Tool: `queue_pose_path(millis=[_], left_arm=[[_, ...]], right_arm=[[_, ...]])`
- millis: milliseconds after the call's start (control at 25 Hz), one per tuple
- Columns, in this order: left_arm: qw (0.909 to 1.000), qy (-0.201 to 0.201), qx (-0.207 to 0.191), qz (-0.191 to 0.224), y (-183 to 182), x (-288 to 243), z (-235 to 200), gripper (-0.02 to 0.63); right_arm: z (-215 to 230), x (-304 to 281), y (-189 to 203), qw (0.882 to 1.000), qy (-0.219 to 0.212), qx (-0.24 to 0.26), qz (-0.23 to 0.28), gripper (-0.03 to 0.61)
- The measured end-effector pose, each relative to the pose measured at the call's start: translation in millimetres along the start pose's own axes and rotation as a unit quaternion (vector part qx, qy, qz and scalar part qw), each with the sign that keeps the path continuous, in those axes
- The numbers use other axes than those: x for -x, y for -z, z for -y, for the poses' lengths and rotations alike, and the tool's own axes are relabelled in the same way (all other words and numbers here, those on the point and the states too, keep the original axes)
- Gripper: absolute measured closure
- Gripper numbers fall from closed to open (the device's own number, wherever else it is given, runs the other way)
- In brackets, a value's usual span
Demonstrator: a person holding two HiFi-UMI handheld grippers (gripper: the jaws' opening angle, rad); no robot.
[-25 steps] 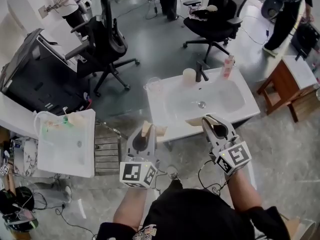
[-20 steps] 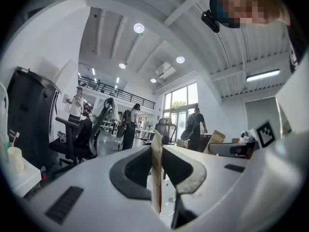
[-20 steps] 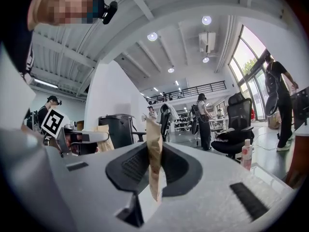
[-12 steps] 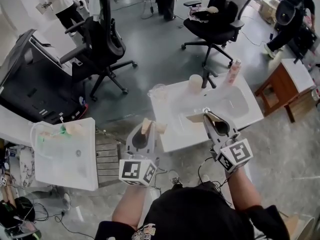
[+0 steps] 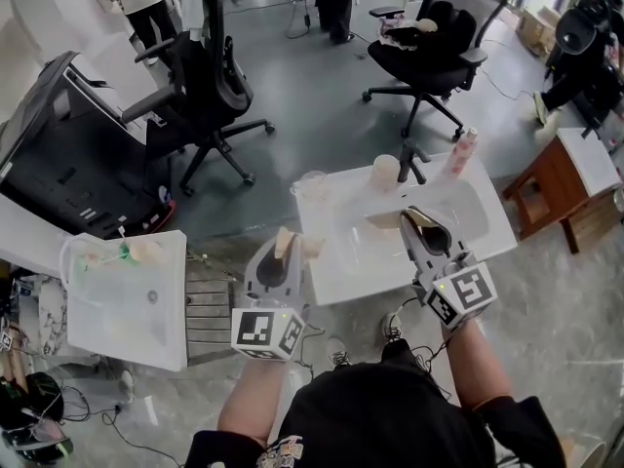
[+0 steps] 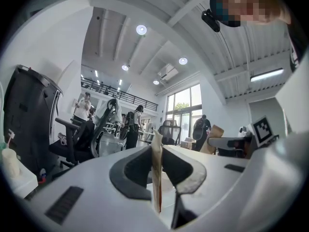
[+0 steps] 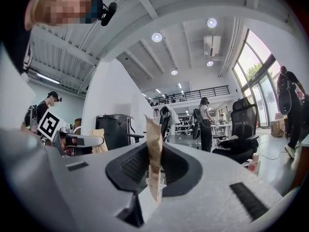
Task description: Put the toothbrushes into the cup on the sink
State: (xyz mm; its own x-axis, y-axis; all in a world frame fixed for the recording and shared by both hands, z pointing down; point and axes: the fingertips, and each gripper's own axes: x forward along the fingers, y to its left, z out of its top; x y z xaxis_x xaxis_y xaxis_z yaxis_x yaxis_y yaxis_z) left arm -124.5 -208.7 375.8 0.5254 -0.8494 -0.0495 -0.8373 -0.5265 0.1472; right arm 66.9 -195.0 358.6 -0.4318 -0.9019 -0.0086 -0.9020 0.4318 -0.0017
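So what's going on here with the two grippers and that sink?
A person holds a gripper in each hand, both pointing level at the near side of a white sink. The left gripper is shut on a thin tan strip, and the right gripper on a second tan strip. They may be paper-wrapped toothbrushes, but I can't tell. The pale cup stands by the faucet; neither strip has reached it yet.
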Motion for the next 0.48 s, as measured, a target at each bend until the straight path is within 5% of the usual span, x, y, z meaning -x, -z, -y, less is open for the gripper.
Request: queue_pose_path(millis=[480], left_arm=[[0.9986, -0.049, -0.019, 0.008, -12, -41, 24, 0.554]], right_arm=[[53, -13, -4, 0.999, -0.047, -0.008, 0.006, 0.509]])
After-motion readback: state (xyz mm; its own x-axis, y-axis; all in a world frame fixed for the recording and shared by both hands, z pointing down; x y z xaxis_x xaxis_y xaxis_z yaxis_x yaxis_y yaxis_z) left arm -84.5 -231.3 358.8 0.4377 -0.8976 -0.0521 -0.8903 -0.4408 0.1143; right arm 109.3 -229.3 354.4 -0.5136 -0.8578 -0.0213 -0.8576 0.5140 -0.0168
